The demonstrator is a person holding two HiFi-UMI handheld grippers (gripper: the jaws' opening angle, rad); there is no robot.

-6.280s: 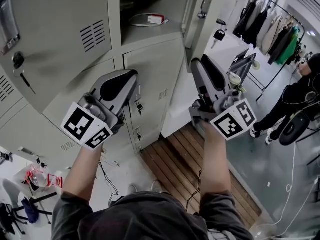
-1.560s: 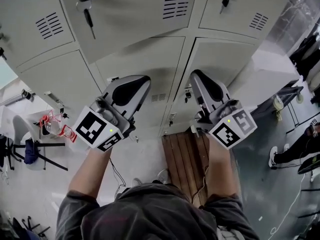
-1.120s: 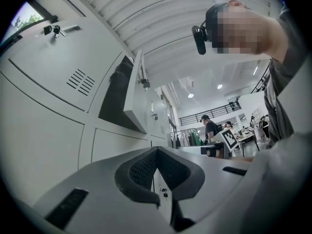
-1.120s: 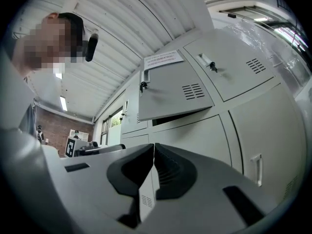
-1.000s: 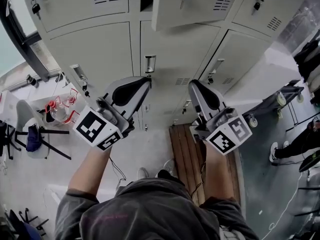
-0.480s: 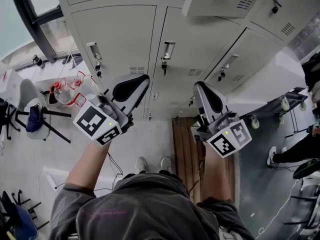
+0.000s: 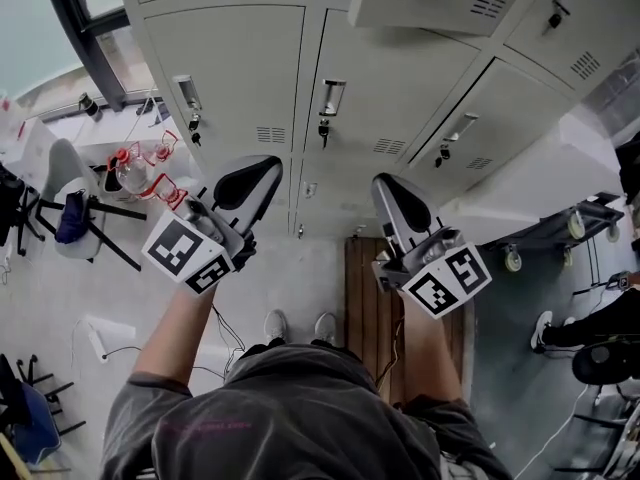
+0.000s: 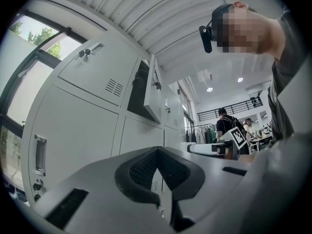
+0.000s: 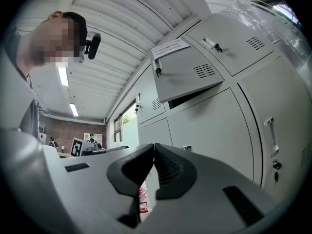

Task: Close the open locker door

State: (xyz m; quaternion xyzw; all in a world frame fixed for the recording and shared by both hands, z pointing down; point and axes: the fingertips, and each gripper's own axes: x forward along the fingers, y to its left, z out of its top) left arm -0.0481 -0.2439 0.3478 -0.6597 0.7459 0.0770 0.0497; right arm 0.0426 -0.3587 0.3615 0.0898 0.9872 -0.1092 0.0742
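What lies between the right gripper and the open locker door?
Nothing: in the right gripper view the stretch from the right gripper up to the open locker door is bare.

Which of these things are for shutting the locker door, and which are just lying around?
For the job:
- open locker door
- left gripper, shut and empty
- right gripper, shut and empty

Just lying about:
- plastic bottles
- chair
- wooden slats on the floor
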